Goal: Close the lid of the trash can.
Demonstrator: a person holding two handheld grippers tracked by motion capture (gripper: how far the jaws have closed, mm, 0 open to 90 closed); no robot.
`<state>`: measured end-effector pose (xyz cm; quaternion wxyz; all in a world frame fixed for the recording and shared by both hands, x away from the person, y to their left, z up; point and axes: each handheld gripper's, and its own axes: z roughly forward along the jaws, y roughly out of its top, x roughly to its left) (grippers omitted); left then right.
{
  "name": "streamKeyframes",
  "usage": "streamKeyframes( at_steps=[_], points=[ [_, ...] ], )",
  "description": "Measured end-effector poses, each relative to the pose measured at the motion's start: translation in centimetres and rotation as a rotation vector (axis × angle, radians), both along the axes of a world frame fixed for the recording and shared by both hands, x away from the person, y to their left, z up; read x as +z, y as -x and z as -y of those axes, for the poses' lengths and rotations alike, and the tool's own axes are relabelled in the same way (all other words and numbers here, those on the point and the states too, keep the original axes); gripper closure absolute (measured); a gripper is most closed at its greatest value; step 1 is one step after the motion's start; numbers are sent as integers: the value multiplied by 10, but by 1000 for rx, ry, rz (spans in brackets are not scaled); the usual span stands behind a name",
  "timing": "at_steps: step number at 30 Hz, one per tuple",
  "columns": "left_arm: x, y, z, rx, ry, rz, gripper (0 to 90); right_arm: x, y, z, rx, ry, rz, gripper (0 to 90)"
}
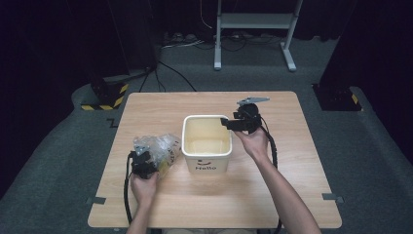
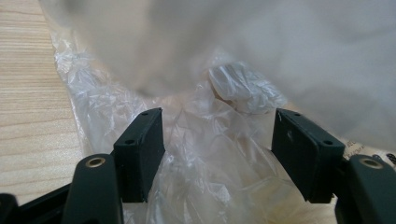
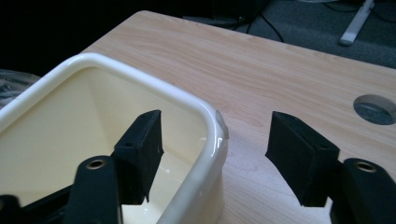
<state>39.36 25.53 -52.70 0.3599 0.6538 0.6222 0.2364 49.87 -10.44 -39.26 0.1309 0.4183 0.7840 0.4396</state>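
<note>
Sat mid-desk: cream tub (image 1: pixel 206 144), R gripper (image 1: pixel 233 123) spread wide astride its far-right rim. L gripper (image 1: pixel 144 164) spread around clear bag (image 1: pixel 156 148) w/o pinching, near left edge; could slip

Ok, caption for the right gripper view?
Right gripper, jaws open, straddling the cream bin rim at its corner.

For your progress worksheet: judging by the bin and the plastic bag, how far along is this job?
Early stage. Done: the white bin stands upright and looks empty. In hand: the left gripper has open fingers around the crumpled clear plastic bag; the right gripper straddles the bin's rim corner, open. Left: probably lining the bin with the bag.
</note>
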Motion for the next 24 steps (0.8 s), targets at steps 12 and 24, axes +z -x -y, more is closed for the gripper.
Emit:
streamKeyframes(
  at_steps=[12, 24],
  points=[
    [0, -1, 2, -5, -21, -2, 351, 12, 4, 28, -14, -45, 46, 374],
    [0, -1, 3, -3, -33, -3, 350, 21, 8, 55, -52, -101, 73, 401]
  ],
)
